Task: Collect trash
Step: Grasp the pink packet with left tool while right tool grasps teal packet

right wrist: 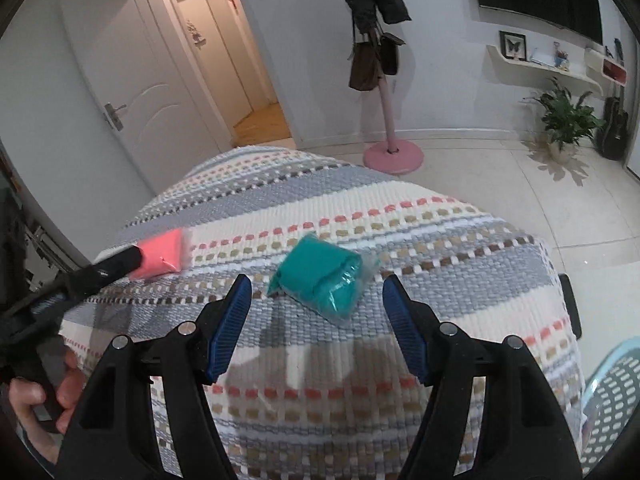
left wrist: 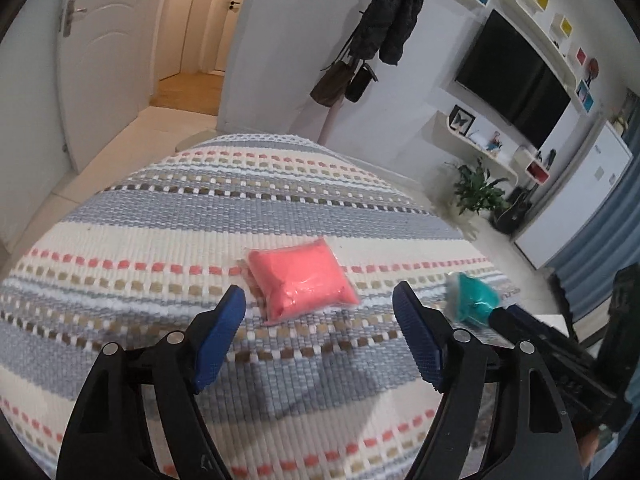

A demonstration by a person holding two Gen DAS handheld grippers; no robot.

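Note:
A pink packet in clear wrap (left wrist: pixel 301 279) lies on the striped woven cloth (left wrist: pixel 160 240), just ahead of my left gripper (left wrist: pixel 319 300), which stands open with nothing between its blue pads. A teal packet in clear wrap (right wrist: pixel 320 280) lies to its right on the cloth (right wrist: pixel 440 240). My right gripper (right wrist: pixel 316 290) is open just short of the teal packet, empty. In the left wrist view the teal packet (left wrist: pixel 474 300) shows at the right beside the other gripper's black finger. In the right wrist view the pink packet (right wrist: pixel 162 254) sits at the left, partly hidden behind the left gripper's finger.
A perforated basket with a light blue rim (right wrist: pixel 612 408) stands at the lower right beside the covered surface. A pink coat stand (right wrist: pixel 390 136) with dark coats, a potted plant (right wrist: pixel 568 120) and an open white door (right wrist: pixel 132 92) lie beyond. A hand (right wrist: pixel 44 392) holds the left gripper.

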